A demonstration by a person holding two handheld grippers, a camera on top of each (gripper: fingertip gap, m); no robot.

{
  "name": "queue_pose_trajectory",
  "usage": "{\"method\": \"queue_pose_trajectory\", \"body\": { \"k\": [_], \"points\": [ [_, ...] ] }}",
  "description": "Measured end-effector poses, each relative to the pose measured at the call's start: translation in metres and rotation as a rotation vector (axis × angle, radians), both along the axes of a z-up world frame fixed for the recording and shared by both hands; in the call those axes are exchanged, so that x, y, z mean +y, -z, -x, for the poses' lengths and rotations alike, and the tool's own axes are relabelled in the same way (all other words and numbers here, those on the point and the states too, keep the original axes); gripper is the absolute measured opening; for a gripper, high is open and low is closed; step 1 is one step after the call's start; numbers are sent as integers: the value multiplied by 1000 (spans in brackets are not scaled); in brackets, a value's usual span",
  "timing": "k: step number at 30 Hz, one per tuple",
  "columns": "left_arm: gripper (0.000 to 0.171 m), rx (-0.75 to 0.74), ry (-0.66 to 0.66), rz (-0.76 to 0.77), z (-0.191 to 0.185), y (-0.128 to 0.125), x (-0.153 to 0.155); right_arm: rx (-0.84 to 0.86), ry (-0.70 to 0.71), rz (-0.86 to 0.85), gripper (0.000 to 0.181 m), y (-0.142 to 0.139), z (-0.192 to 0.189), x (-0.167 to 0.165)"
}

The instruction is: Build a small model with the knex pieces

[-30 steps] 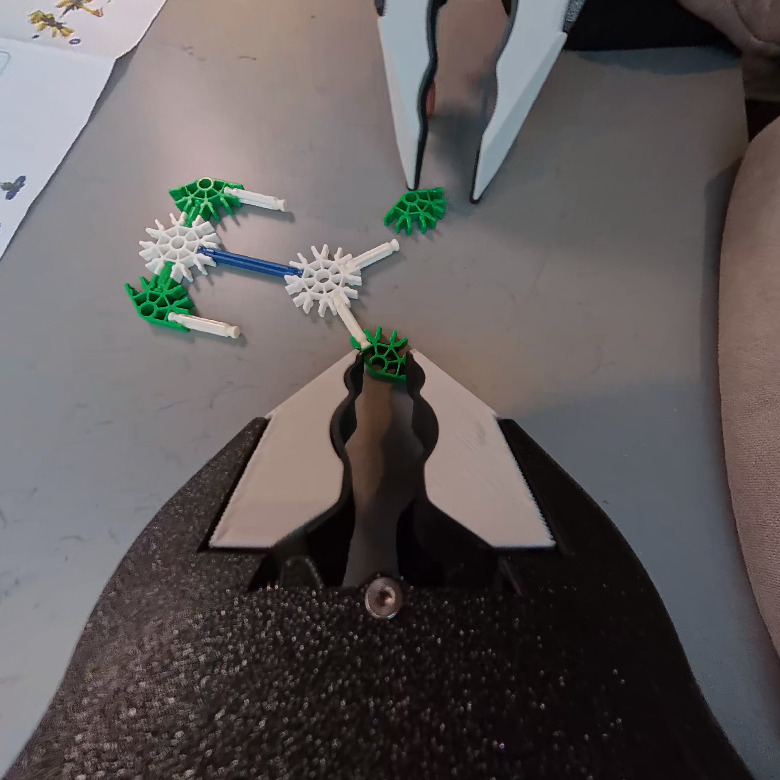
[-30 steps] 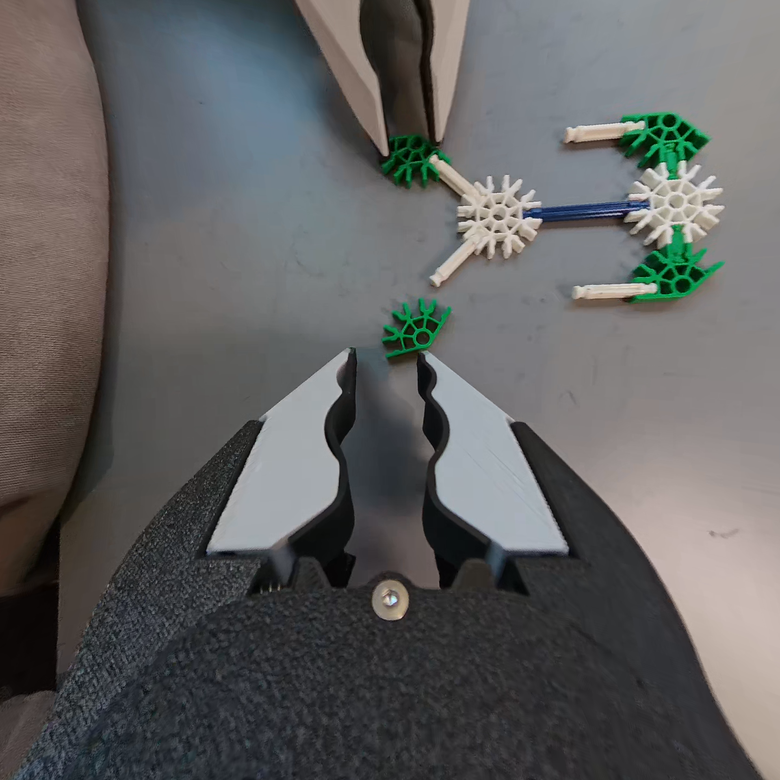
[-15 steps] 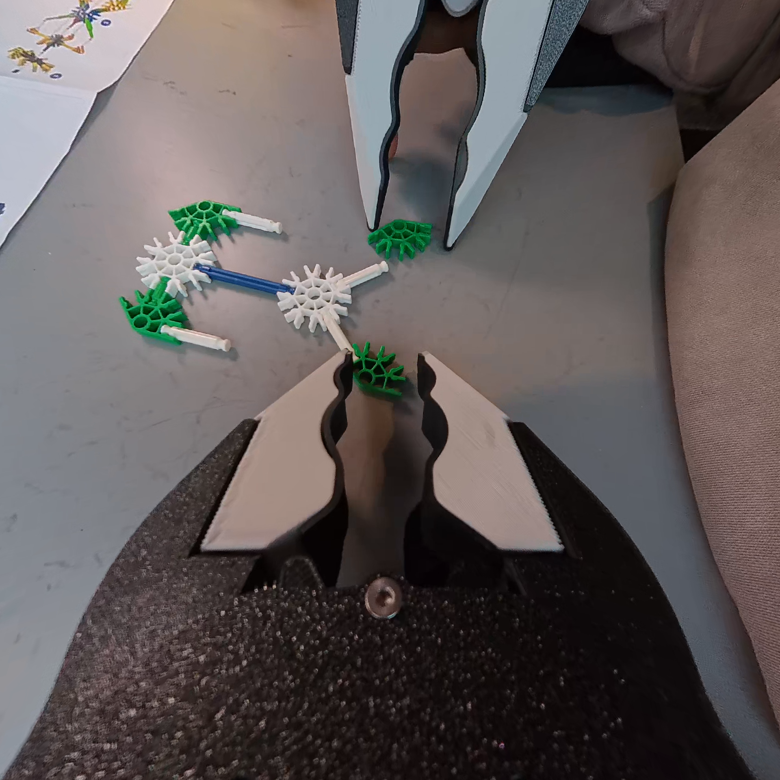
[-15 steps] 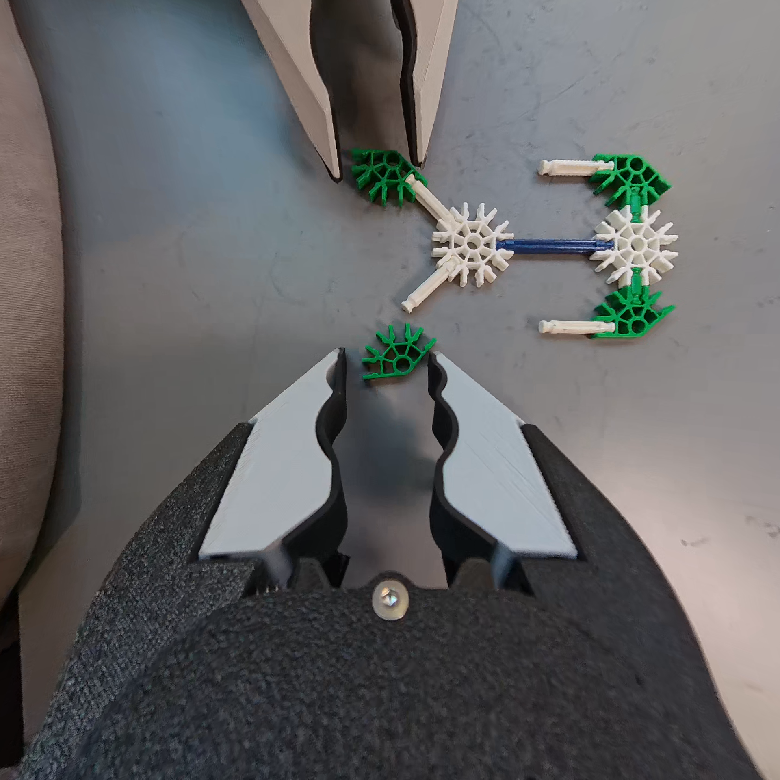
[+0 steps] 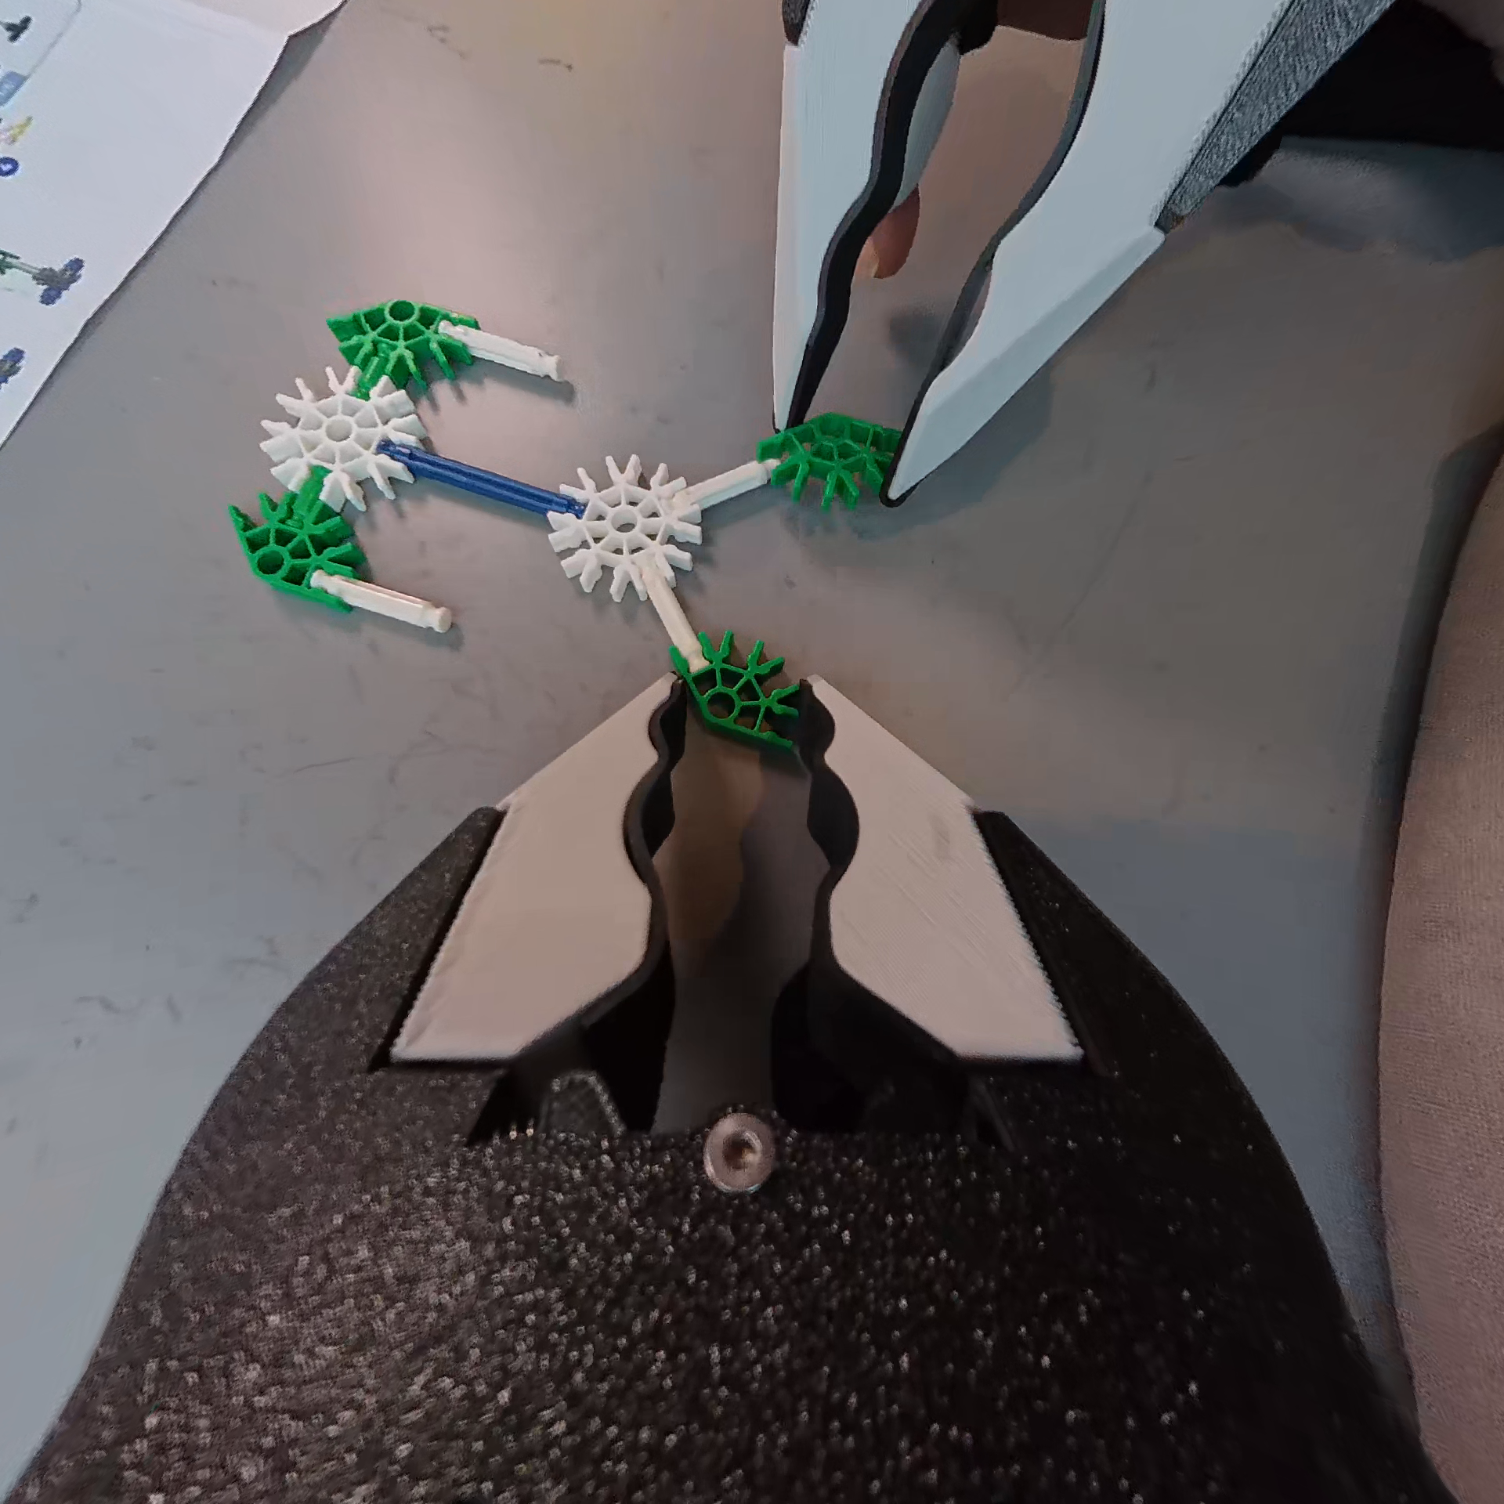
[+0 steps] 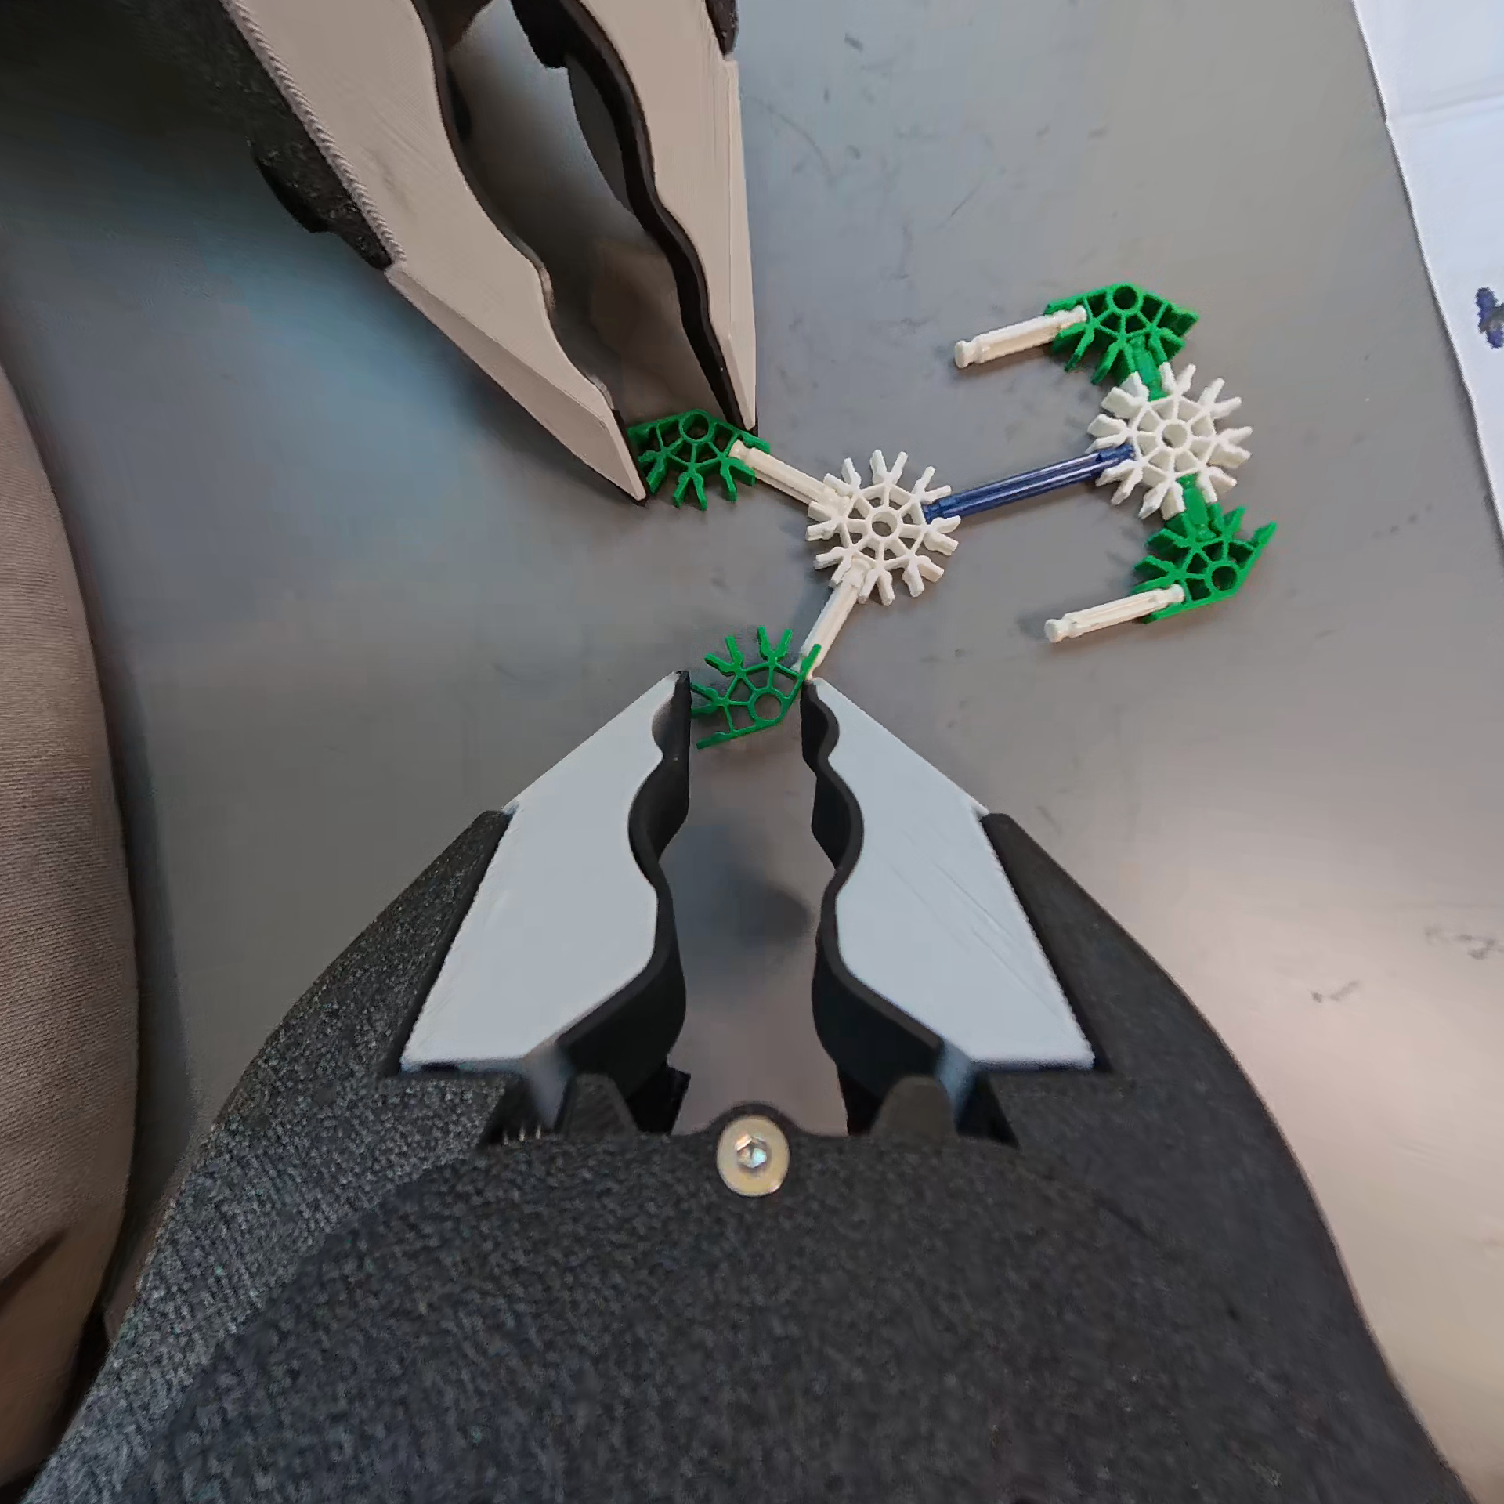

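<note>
A flat toy assembly lies on the grey table [image 5: 1058,692]: two white snowflake connectors [image 5: 625,525] joined by a blue rod [image 5: 480,484], with green fan-shaped connectors and white rods. My left gripper [image 5: 741,692] is shut on the green connector [image 5: 736,700] at the end of one white rod [image 5: 671,614]. My right gripper [image 6: 745,688] is shut on another green connector [image 6: 749,692], which touches the end of the second white rod [image 6: 830,623]. I cannot tell if that rod is seated. Each gripper also shows in the other's view: right [image 5: 838,460], left [image 6: 692,456].
White printed sheets [image 5: 122,122] lie at the table's far left in the left wrist view and show in the right wrist view [image 6: 1449,81]. Beige fabric [image 5: 1449,895] borders the table beside both grippers. A fingertip [image 5: 891,236] shows behind the right gripper's fingers. The grippers' ends are close to 6 centimeters from one another.
The left gripper opened, then closed again around its green connector. The right gripper closed on the loose green connector and brought it against the free white rod's end.
</note>
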State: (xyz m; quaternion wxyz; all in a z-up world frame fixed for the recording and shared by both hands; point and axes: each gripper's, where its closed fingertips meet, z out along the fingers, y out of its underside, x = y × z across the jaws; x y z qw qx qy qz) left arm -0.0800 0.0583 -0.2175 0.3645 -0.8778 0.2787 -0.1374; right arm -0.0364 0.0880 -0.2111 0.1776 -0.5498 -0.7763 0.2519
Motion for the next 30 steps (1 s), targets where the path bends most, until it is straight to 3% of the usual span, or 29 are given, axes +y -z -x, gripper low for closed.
{"method": "queue_pose_trajectory", "body": {
  "k": [12,17,21,30],
  "points": [
    [26,-2,-43,-5,-1,0,1,-29,54,-3,26,5,1,7],
    [26,-3,-42,-7,-1,0,1,-7,39,12,36,-2,1,4],
    [26,-1,-44,-9,-1,0,1,41,54,14,21,-14,4,6],
    [26,10,-50,-18,-2,0,1,-6,91,-23,11,-2,9,9]
  ]
}}
